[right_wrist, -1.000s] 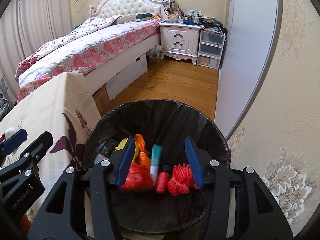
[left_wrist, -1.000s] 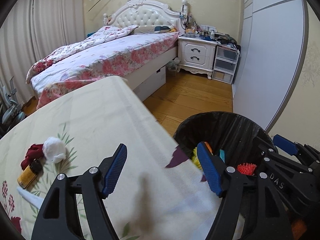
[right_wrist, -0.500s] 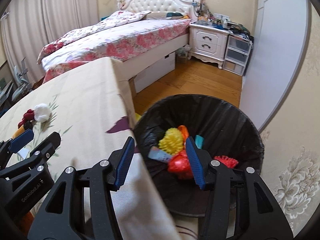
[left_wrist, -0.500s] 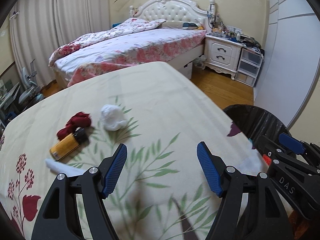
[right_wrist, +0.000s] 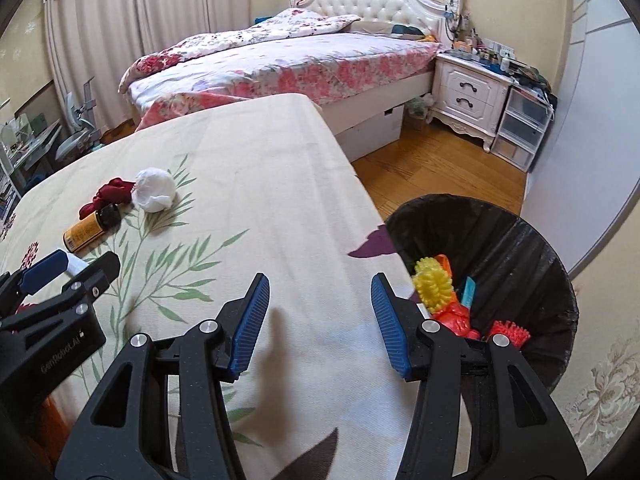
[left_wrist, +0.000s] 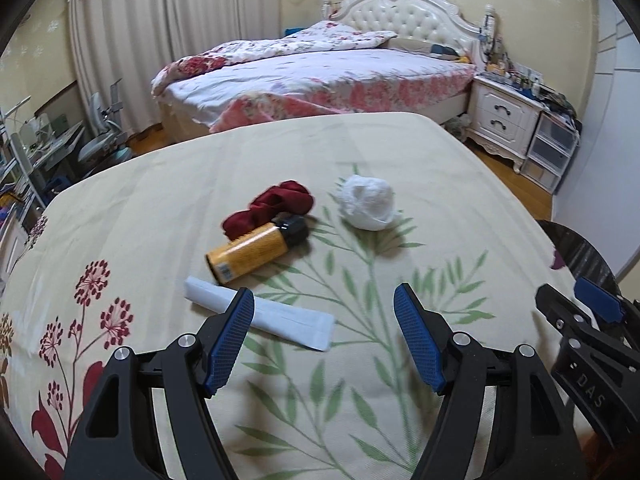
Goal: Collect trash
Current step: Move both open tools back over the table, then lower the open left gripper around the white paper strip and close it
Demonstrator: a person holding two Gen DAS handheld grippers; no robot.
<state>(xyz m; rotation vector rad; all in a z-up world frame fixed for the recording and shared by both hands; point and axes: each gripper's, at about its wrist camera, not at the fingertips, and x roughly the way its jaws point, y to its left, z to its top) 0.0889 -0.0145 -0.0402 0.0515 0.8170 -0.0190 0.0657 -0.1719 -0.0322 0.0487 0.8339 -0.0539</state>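
On the floral tablecloth (left_wrist: pixel 400 152) lie a white paper strip (left_wrist: pixel 280 320), a yellow can with a black cap (left_wrist: pixel 252 254), a dark red cloth (left_wrist: pixel 272 206) and a white crumpled ball (left_wrist: pixel 366 202). My left gripper (left_wrist: pixel 324 340) is open and empty, just above the near end of the strip. My right gripper (right_wrist: pixel 320 320) is open and empty over the table's right edge, beside the black-lined bin (right_wrist: pixel 520 240), which holds colourful trash (right_wrist: pixel 444 292). The ball (right_wrist: pixel 154 190), can (right_wrist: pixel 86 232) and cloth (right_wrist: pixel 108 196) also show in the right wrist view.
A bed (left_wrist: pixel 320 76) stands beyond the table, with a white nightstand (left_wrist: pixel 504 120) and plastic drawers (left_wrist: pixel 552 152) to its right. Wooden floor (right_wrist: pixel 440 164) lies between bed, table and bin. A desk and chair (left_wrist: pixel 96 148) stand at the far left.
Both grippers have swung left from over the bin to over the table. The left one now faces the trash items; the right one has left the bin opening.
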